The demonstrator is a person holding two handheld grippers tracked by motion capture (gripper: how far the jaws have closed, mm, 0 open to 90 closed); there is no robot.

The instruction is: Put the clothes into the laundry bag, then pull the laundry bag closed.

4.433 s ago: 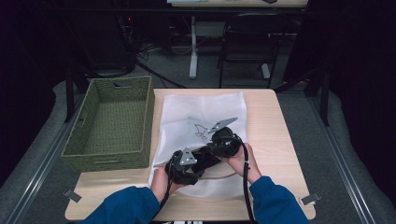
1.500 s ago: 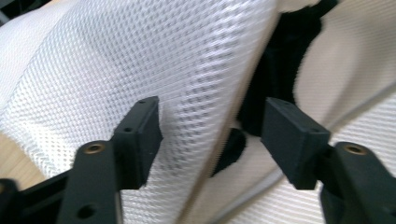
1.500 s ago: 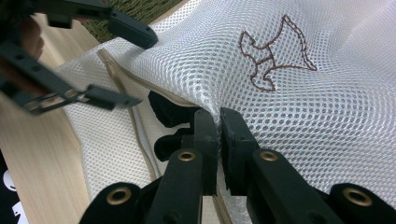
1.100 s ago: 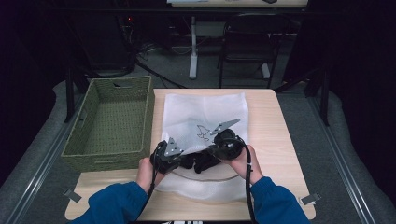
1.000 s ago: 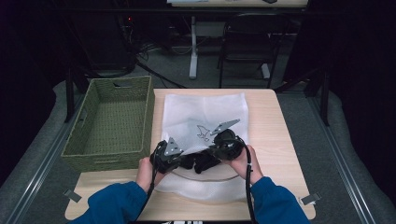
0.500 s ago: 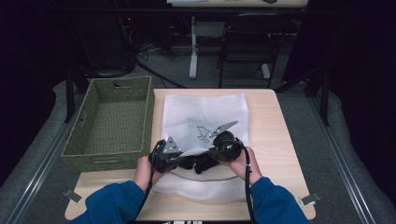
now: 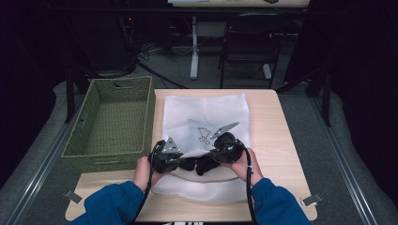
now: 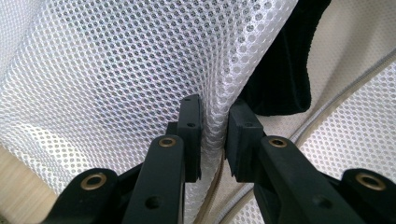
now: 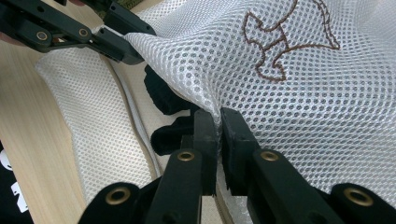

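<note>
The basket (image 7: 112, 124) stands just left of the mesh bag (image 7: 206, 117), touching the table's (image 7: 277, 136) left side; it looks empty, and I judge it waits there to receive something later. The bag itself lies flat along the middle of the table, with a brown outline figure (image 7: 203, 135) on its upper layer.

At the bag's near end, on its left part, the left gripper (image 8: 214, 133) has its jaws almost closed on a fold of the bag's upper layer. The mesh runs up between the two black jaws, so the hold is a pinch on the fabric, not on anything inside. The lifted layer rises away from the lower one, and this seems to be the reason for the grip: to open the bag's mouth.

In this opening, between the two grippers, a dark cloth (image 9: 168, 95) lies on the bag's inner surface, beside the pale zipper edge (image 9: 133, 116). I cannot tell what kind of garment it is.

On the right part of the bag's near end, the right gripper (image 9: 218, 123) also pinches the upper layer, jaws nearly shut, just below the brown figure. With both corners held up, the mouth stays wide, so I judge the cloth is being put in or taken out.
</note>
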